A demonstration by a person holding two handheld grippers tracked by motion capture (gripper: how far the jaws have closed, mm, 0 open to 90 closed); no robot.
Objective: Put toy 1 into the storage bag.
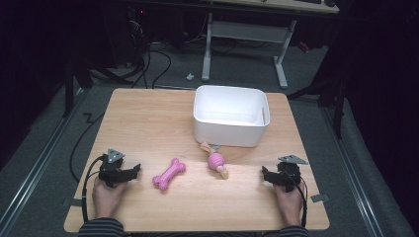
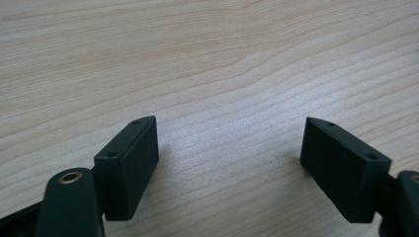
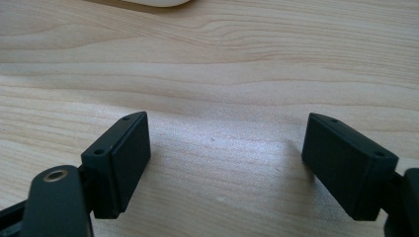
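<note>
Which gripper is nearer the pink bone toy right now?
Left. The left gripper sits just left of the pink bone toy; the right gripper is farther away, off to its right.

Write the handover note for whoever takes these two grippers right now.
Left gripper: jaws open, nothing held, low at the table's near left.
Right gripper: jaws open, nothing held, near right.
Pink bone toy and pink rope toy lie on the table between the grippers, in front of the white bin.
Done: nothing moved yet, as far as the bin's visible inside shows.
Left: probably both toys into the bin.
</note>
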